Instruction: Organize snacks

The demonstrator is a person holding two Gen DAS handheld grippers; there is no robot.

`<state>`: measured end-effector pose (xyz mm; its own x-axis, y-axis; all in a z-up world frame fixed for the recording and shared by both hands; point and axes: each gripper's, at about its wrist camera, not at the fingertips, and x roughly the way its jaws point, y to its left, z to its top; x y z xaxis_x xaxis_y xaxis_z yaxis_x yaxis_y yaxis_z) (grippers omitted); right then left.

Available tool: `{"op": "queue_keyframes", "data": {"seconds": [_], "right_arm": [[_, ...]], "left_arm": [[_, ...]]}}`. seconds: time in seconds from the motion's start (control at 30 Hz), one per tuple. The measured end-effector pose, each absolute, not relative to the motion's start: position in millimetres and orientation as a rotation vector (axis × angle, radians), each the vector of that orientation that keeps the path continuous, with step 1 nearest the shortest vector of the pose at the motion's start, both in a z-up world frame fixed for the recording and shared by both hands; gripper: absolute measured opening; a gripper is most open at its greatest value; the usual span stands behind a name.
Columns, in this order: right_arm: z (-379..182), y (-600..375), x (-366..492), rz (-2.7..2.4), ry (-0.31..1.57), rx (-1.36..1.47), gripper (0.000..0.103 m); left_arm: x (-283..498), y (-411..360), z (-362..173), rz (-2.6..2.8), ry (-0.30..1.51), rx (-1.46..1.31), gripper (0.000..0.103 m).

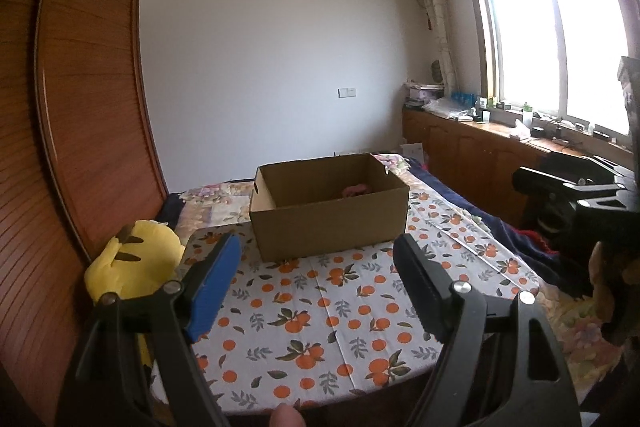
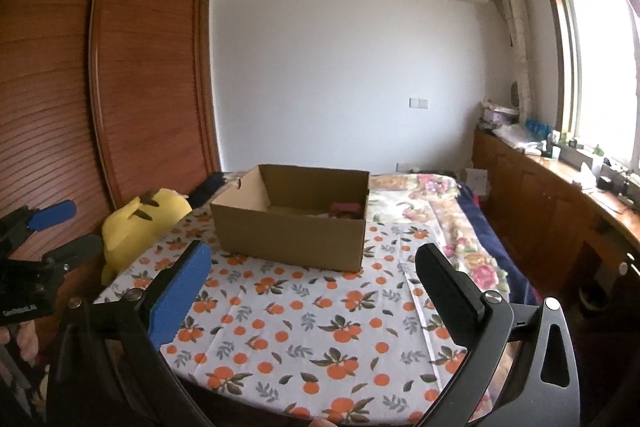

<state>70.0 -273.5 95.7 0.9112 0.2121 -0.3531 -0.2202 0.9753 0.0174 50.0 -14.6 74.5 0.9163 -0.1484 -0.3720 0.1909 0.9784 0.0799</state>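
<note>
An open brown cardboard box (image 1: 332, 223) stands at the far side of a round table with an orange-print cloth (image 1: 320, 323); it also shows in the right wrist view (image 2: 288, 231). A pink-red snack pack (image 1: 356, 190) lies inside its far right corner, also seen from the right wrist (image 2: 346, 209). My left gripper (image 1: 316, 255) is open and empty, held above the cloth short of the box. My right gripper (image 2: 312, 263) is open and empty, also short of the box. The left gripper shows at the left edge of the right wrist view (image 2: 60, 227).
A yellow plush toy (image 1: 132, 259) sits at the table's left edge against a wooden wardrobe (image 1: 80, 107). A bed with a floral cover (image 2: 440, 211) lies behind the table. A wooden cabinet with clutter (image 2: 560, 179) runs under the window on the right.
</note>
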Motion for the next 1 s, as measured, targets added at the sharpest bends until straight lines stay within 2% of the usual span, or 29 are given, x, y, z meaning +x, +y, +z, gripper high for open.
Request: {"op": "queue_keyframes", "data": {"seconds": [0.5, 1.0], "right_arm": [[64, -272, 40, 0.155, 0.365, -0.004, 0.103], [38, -279, 25, 0.141, 0.388, 0.010, 0.103]], "left_arm": [[40, -22, 32, -0.115, 0.406, 0.106, 0.079], [20, -12, 17, -0.016, 0.380, 0.099, 0.079]]}}
